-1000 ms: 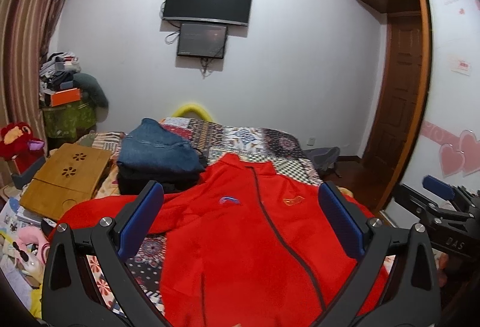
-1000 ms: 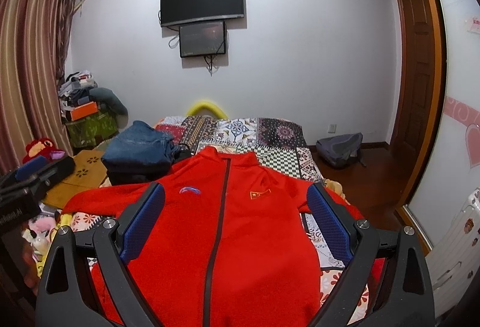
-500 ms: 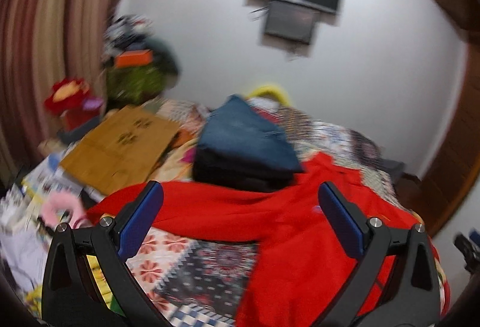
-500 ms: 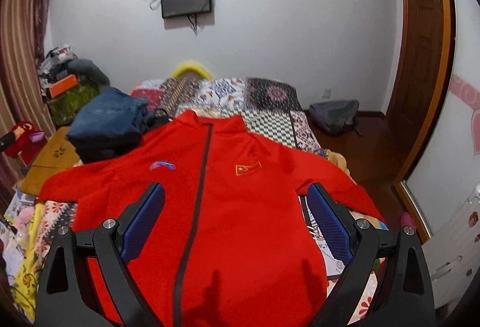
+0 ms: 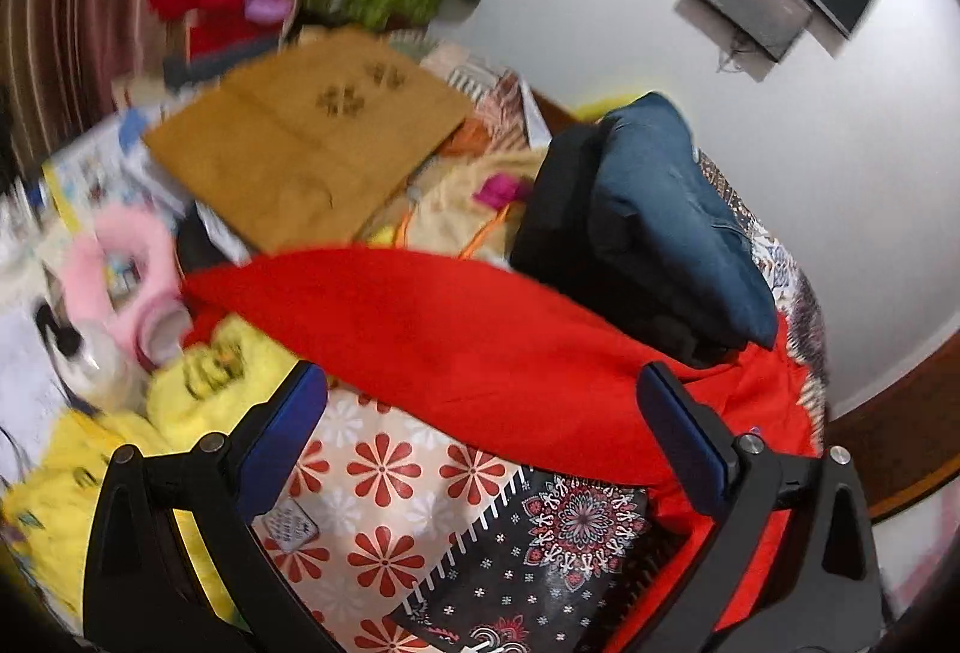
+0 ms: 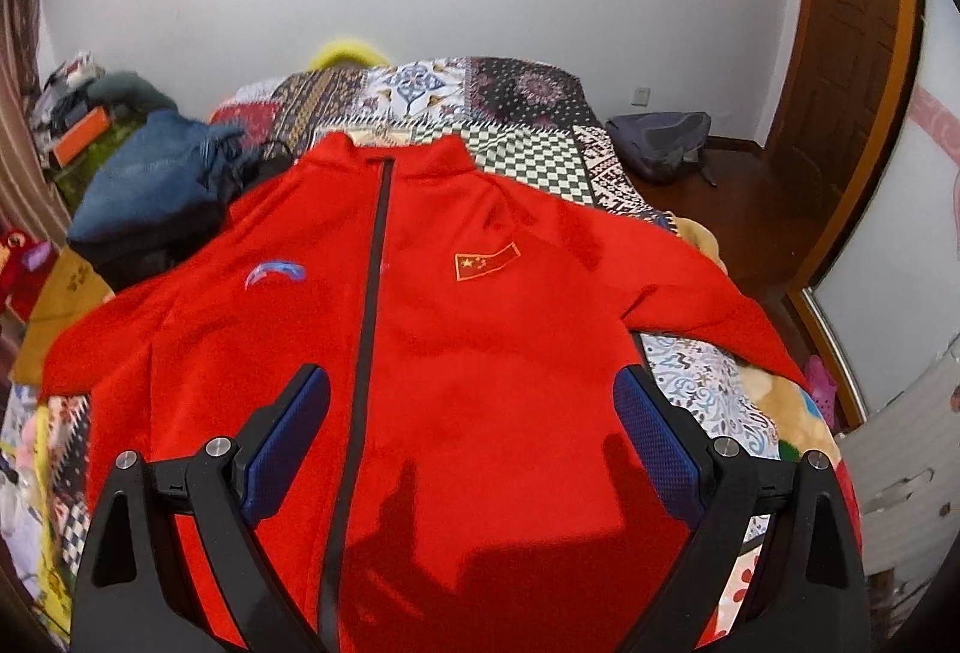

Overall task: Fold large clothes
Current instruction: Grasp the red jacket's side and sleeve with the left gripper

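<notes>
Folding has not begun: jacket (image 6: 456, 353) lies face up and spread flat on the bed (image 6: 522, 161), zip (image 6: 369, 293) closed down its middle, collar toward the far wall and both sleeves stretched out sideways. Left of the jacket's collar sits a stack of dark folded clothes (image 5: 648, 227), touching or nearly touching the left shoulder. The right gripper (image 6: 471, 434) hangs above the jacket's lower front, its jaws spread wide and holding nothing; its shadow falls on the cloth just below. The left gripper (image 5: 480, 440) is likewise spread wide and empty, pointed at the jacket's left sleeve (image 5: 420, 329), which runs across that view with its cuff end near a pink toy (image 5: 129, 269) and yellow cloth (image 5: 198, 383) at the bed's edge. That view is blurred, so whether the cuff overhangs the edge cannot be told. The step in hand looks like the approach to the first sleeve fold. Next the left gripper would need to drop onto the sleeve near the cuff, pinch a single layer, and carry it across the jacket's chest toward the zip, while the right one either pins the body or takes the opposite sleeve (image 6: 708, 305).
</notes>
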Available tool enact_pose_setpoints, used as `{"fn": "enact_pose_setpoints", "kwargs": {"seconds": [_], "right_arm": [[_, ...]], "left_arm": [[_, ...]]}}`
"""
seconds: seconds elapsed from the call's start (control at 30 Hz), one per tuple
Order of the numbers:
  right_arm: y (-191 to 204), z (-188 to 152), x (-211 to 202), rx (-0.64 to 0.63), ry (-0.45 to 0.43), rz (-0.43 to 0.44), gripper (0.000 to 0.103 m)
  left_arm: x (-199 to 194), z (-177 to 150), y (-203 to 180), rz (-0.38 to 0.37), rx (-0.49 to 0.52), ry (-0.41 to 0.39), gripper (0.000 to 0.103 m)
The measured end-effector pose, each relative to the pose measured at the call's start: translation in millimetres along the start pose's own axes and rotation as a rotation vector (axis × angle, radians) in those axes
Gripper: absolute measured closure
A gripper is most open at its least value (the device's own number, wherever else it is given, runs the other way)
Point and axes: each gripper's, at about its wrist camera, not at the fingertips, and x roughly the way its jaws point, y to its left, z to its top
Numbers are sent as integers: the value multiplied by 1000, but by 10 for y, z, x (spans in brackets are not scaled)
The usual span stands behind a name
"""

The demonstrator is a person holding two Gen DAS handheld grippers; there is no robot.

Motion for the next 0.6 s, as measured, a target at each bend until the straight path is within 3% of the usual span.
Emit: {"fn": "enact_pose_setpoints", "kwargs": {"seconds": [0.33, 0.47, 0.6], "right_arm": [[148, 50, 165, -40, 36, 11, 9], [189, 41, 196, -45, 44, 10, 9], [201, 50, 209, -47, 48, 5, 9]], "left_arm": [[488, -24, 722, -179, -311, 166, 1], [726, -15, 888, -239, -396, 202, 8], [976, 2, 986, -212, -440, 229, 22]]}}
